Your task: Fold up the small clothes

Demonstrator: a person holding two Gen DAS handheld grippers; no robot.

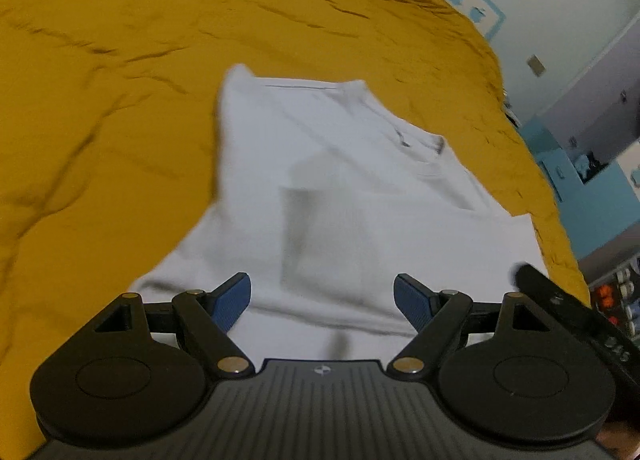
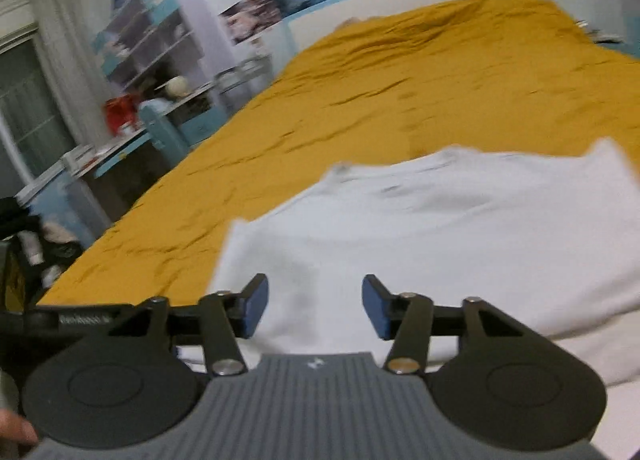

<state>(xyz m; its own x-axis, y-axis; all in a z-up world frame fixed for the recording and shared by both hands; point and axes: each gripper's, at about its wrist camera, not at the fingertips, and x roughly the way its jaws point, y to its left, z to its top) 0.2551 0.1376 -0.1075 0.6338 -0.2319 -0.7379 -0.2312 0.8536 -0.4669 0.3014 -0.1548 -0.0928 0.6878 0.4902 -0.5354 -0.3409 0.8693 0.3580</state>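
Apparently empty, both tongs agape, left tongs (image 1: 322,302), right tongs (image 2: 315,308)

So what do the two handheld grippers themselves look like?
Both the left gripper and the right gripper match: a ribbed grey body with a small white emblem, black round-based linkage arms with brass-coloured pins, and blue textured finger pads.

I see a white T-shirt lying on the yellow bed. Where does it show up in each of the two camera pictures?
Left wrist view: the white cotton T-shirt fills the centre and lower right, its collar toward the right.
Right wrist view: the same T-shirt fills the lower right half, beyond the gripper fingers.
Shared landmark: the wrinkled mustard-yellow bedspread under it, spreading behind the shirt in both.
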